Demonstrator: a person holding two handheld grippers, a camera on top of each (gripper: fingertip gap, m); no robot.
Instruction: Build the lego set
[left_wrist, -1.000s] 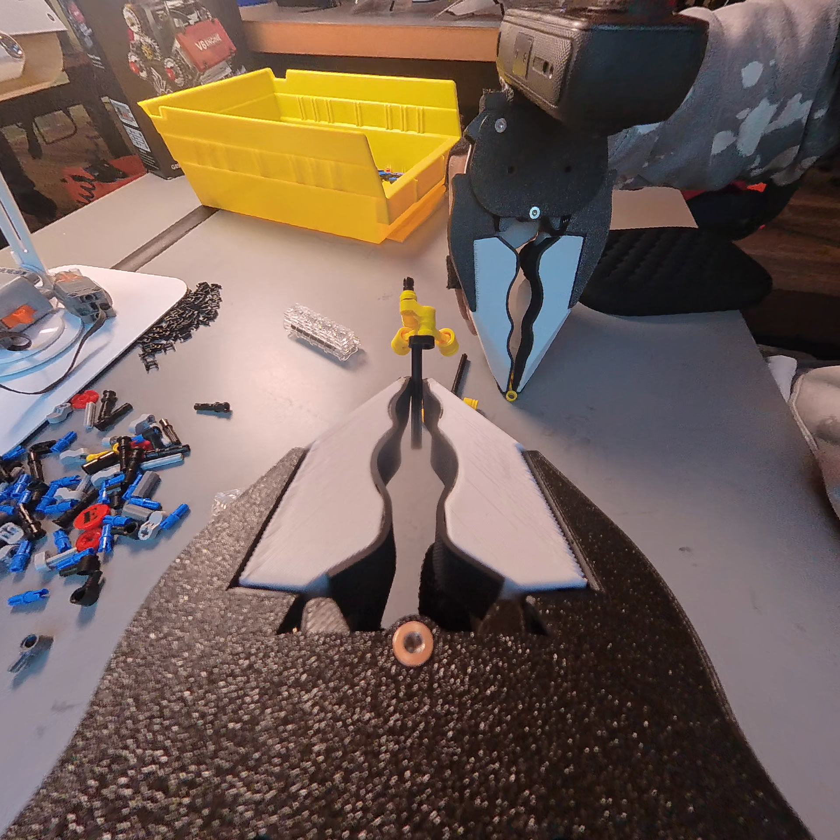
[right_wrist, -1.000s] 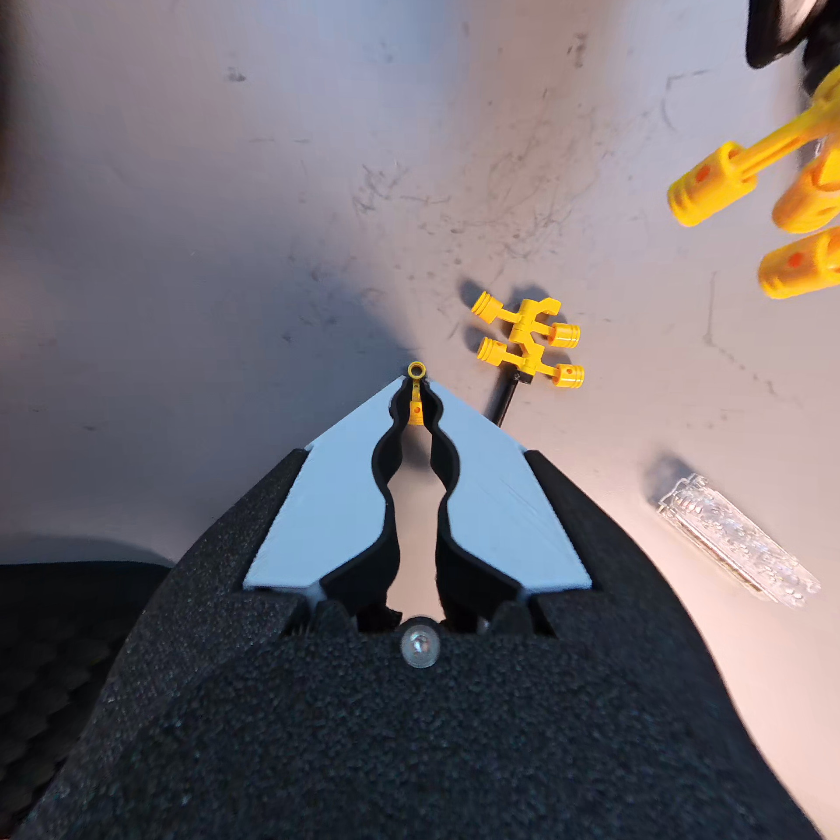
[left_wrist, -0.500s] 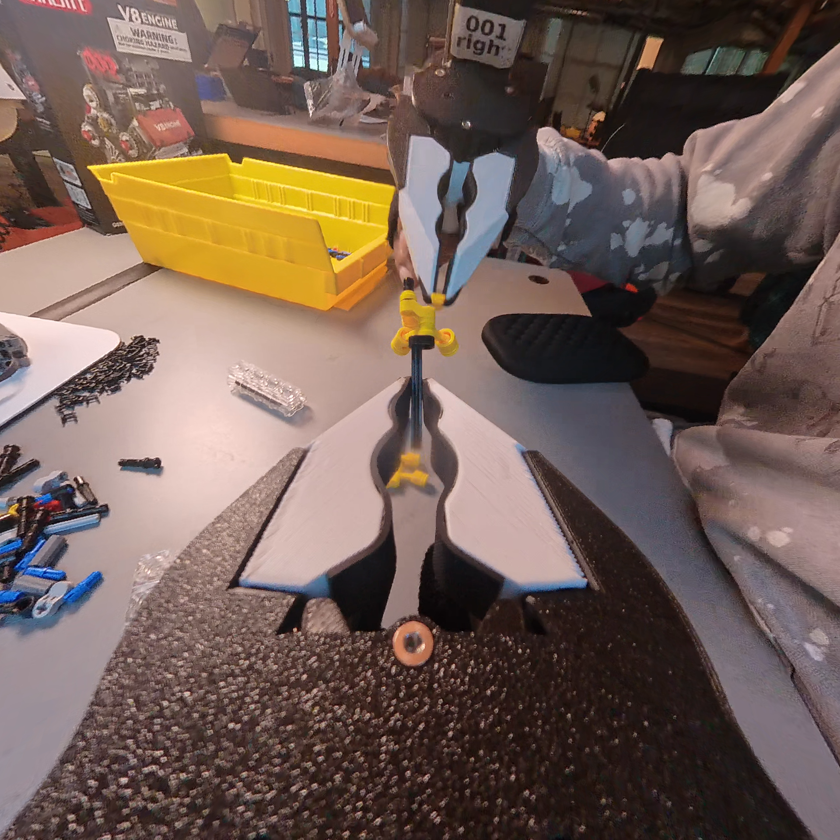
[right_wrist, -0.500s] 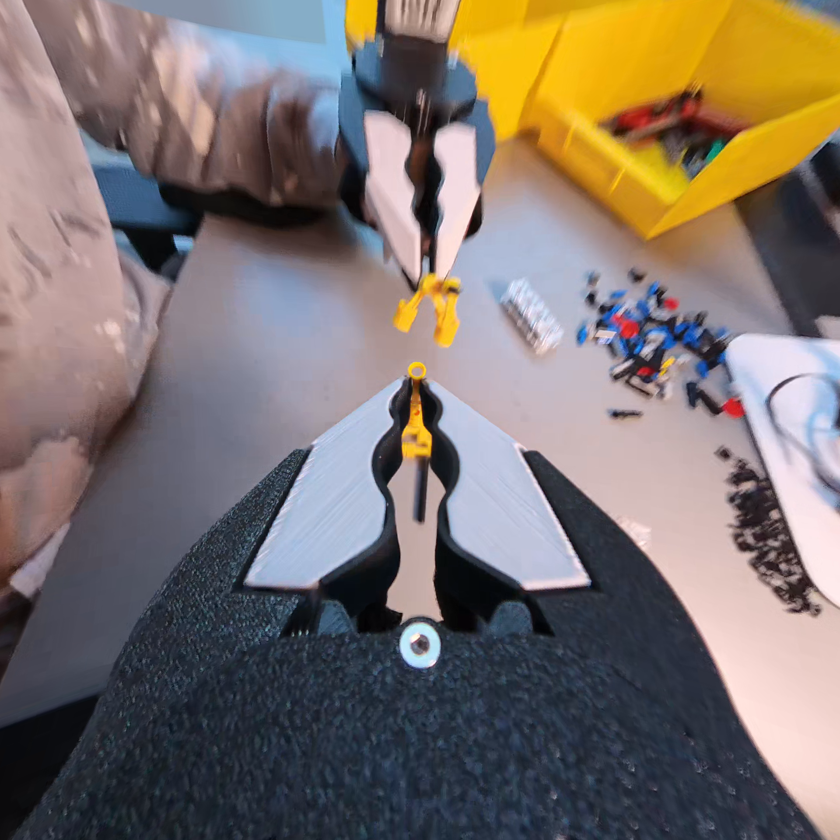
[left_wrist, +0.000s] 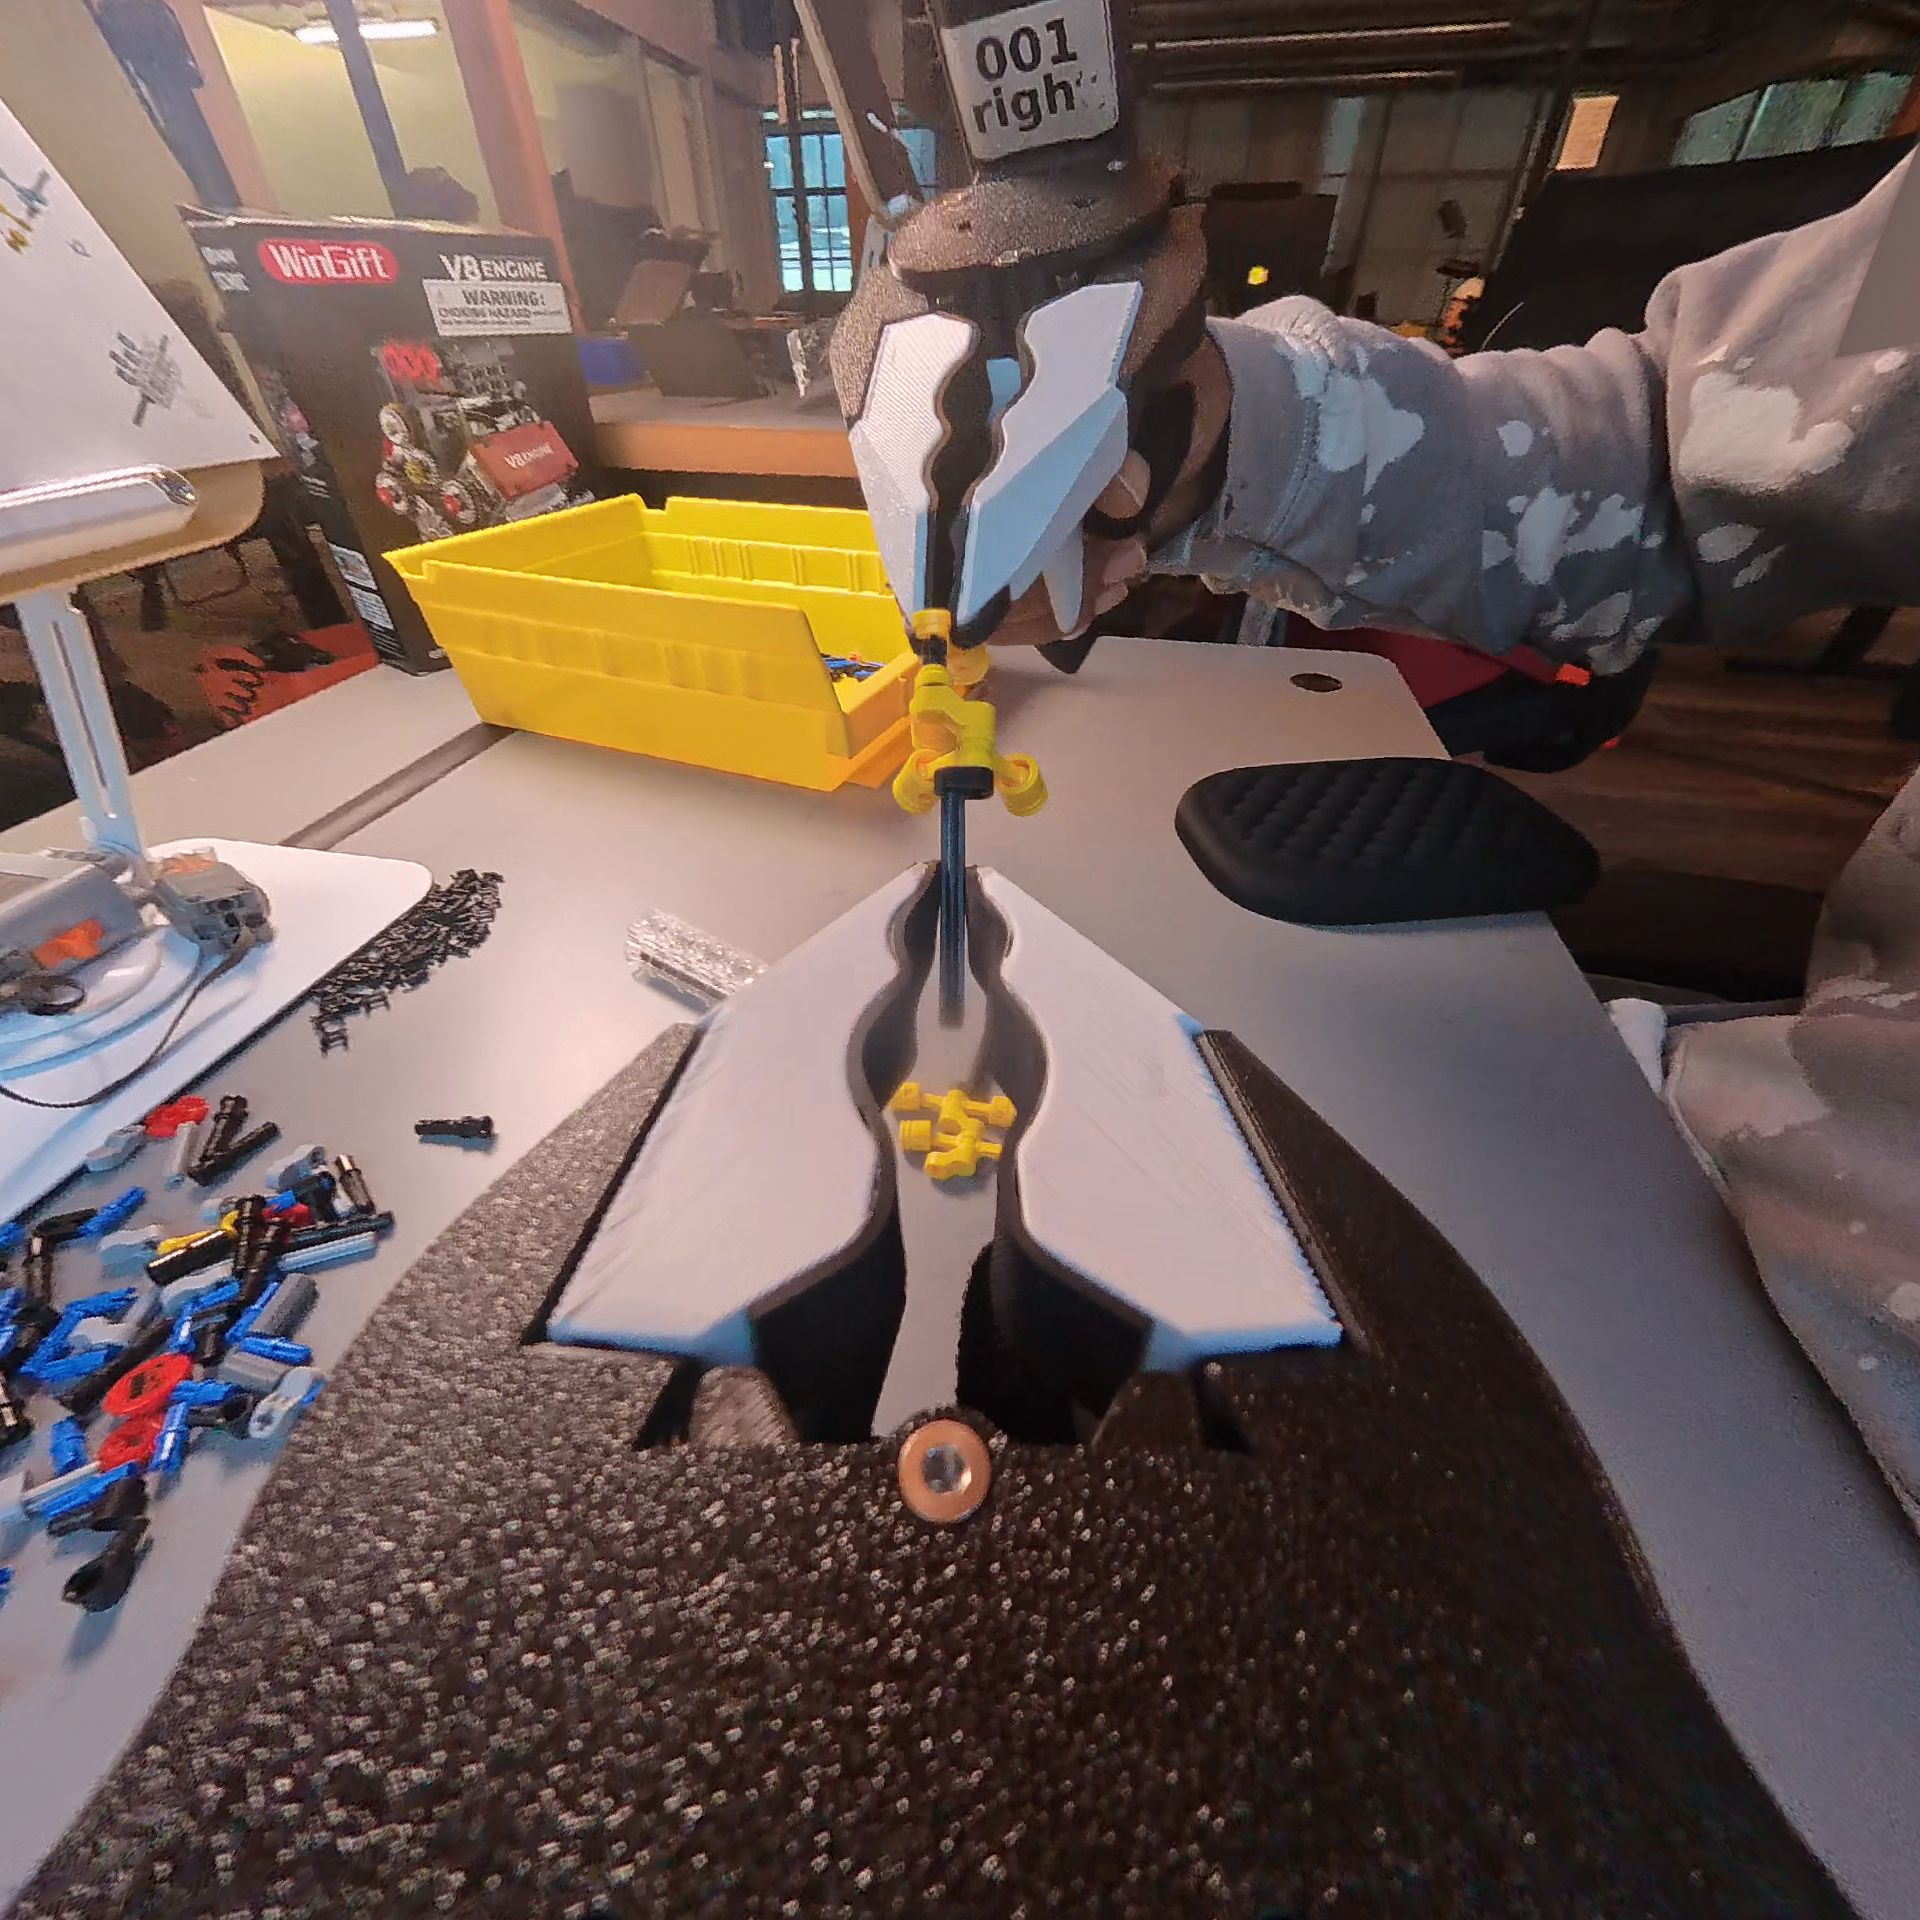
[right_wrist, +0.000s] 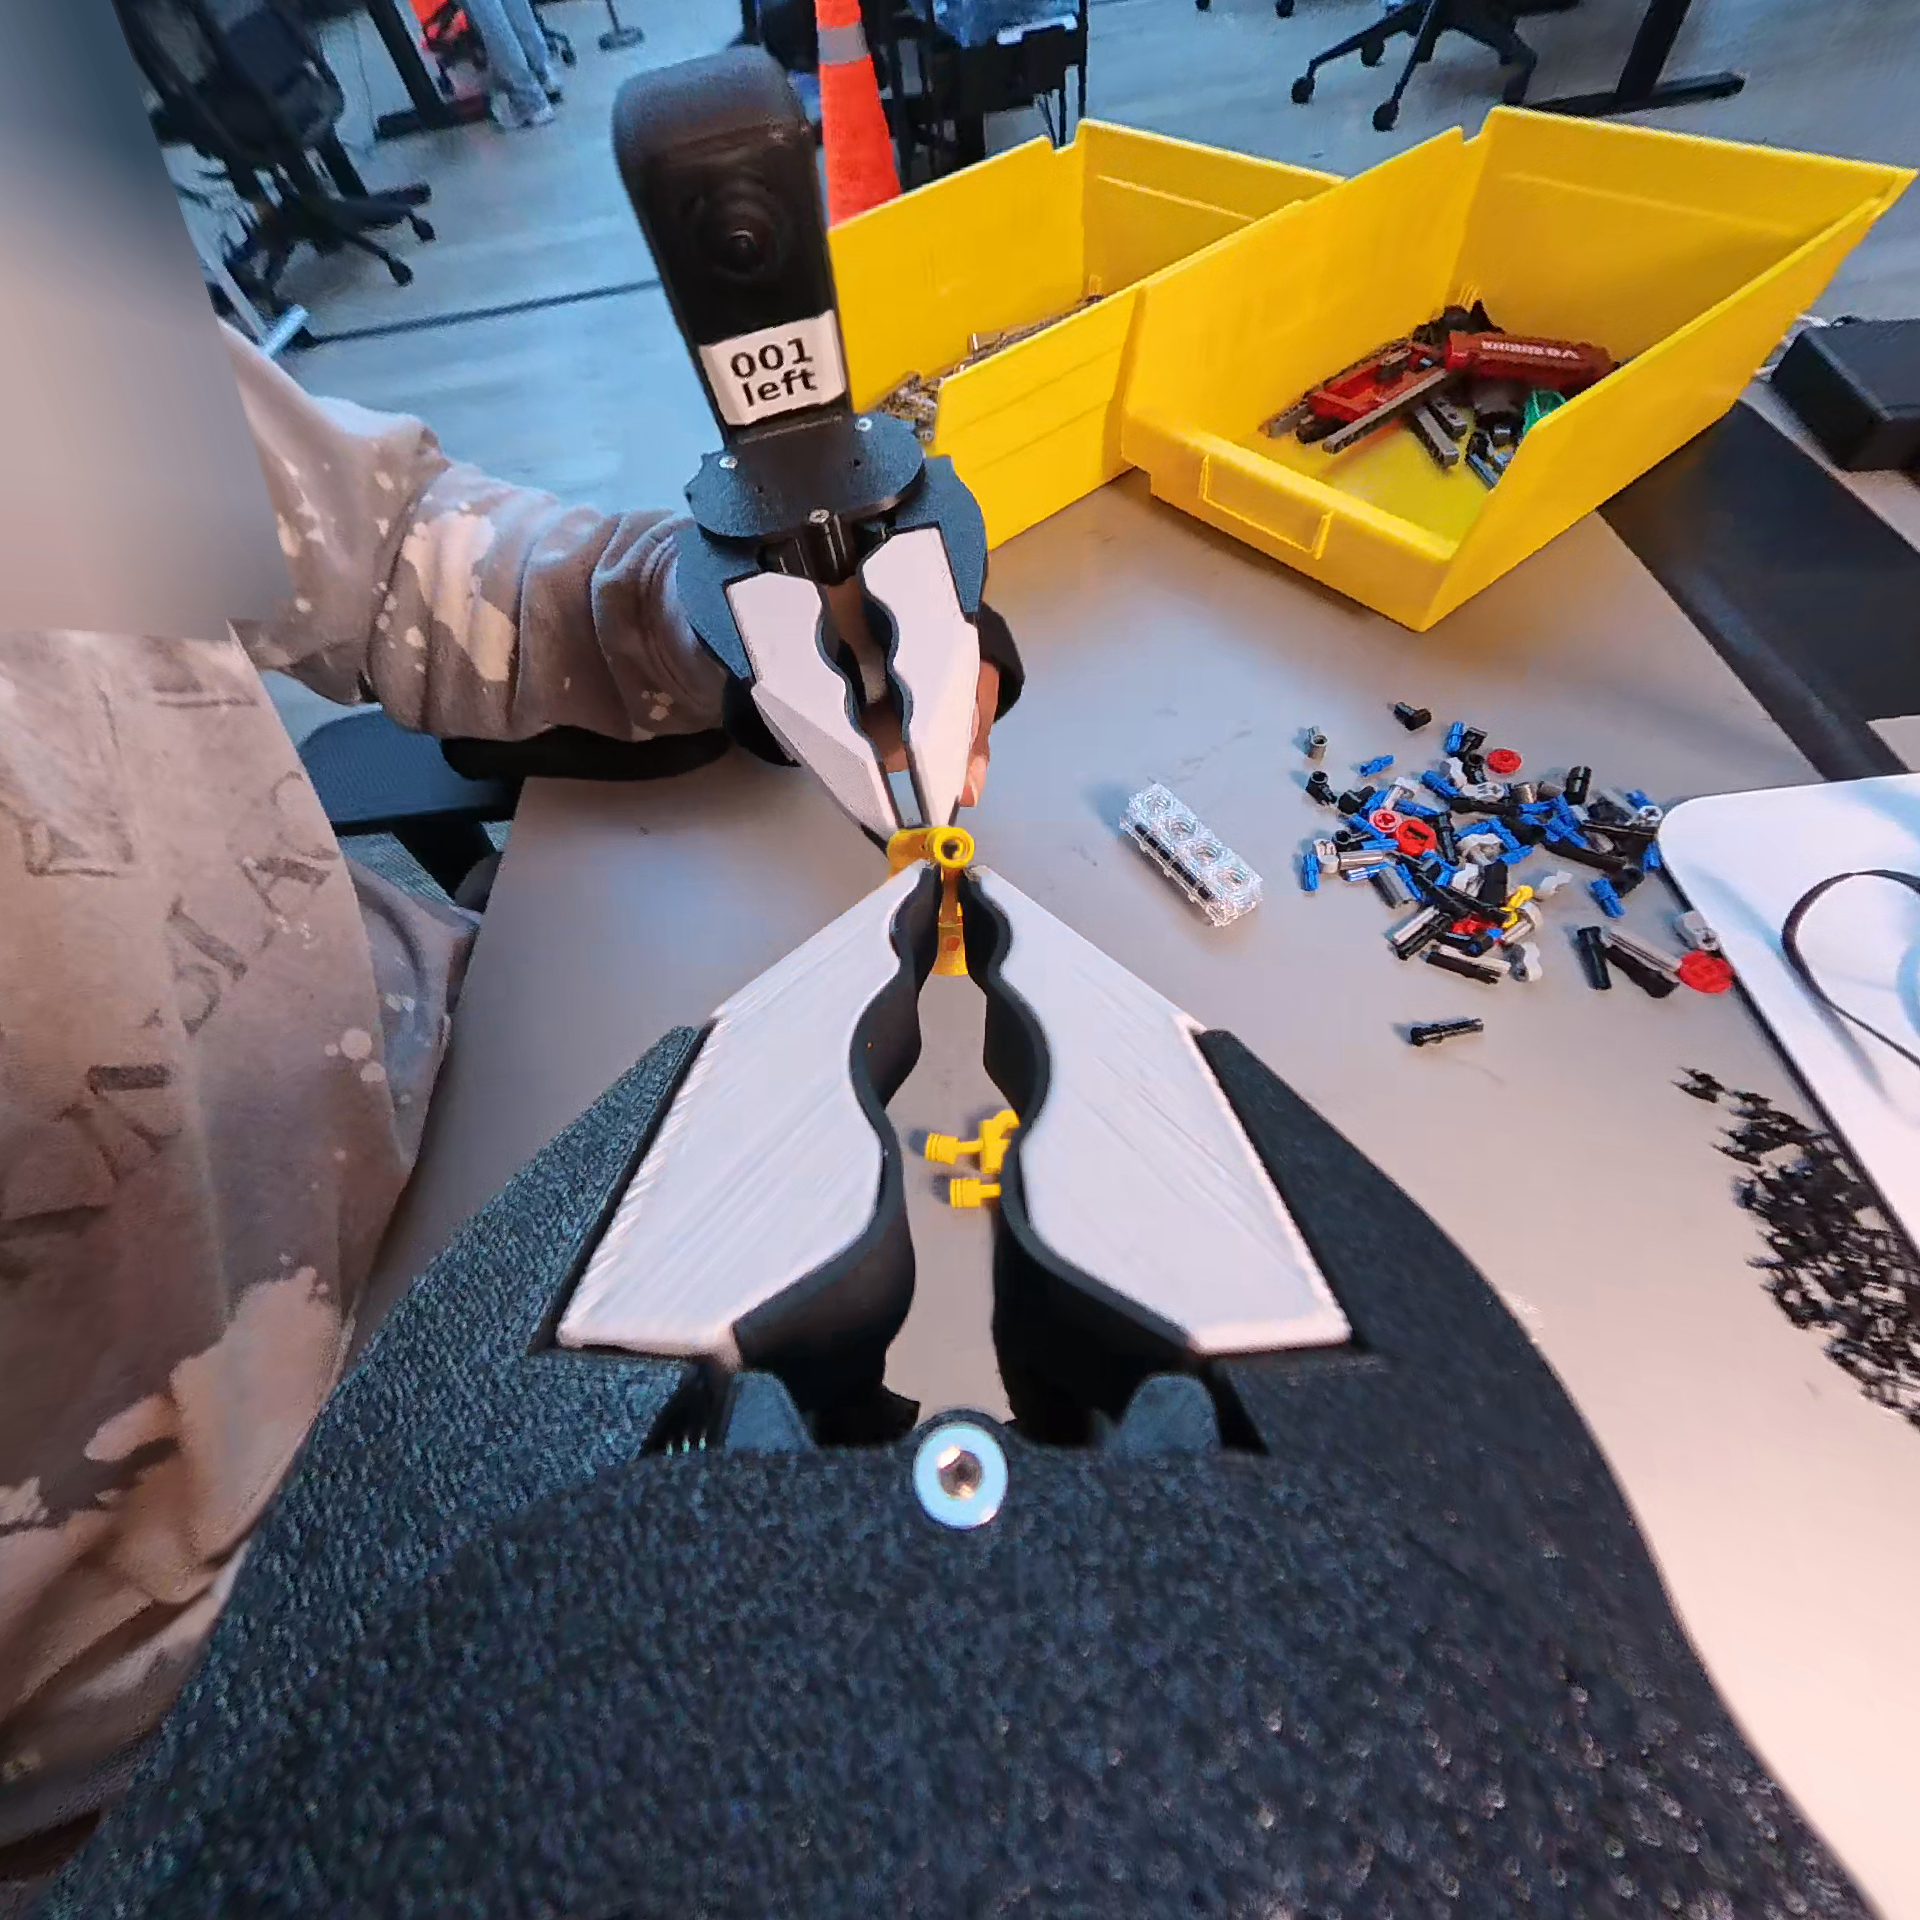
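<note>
i pinch the black stick (left_wrist: 951, 914) in my left gripper (left_wrist: 954, 883) and the little yellow piece (right_wrist: 948, 914) in my right gripper (right_wrist: 943, 878), just above the yellow crank (left_wrist: 961, 743), and a crooked push could drop it.

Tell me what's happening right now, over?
Left gripper shut on black axle with yellow pistons. Right gripper shut on small yellow piston rod, meeting it midair. Nothing between them.

Warm indoor light is falling brightly across the grey tabletop (left_wrist: 1351, 1091), leaving a soft sheen and faint shadows under the parts. Wide-angle distortion is bending both views' edges, and the dim background is staying soft while a blurred patch is covering the right view's upper-left corner.
</note>
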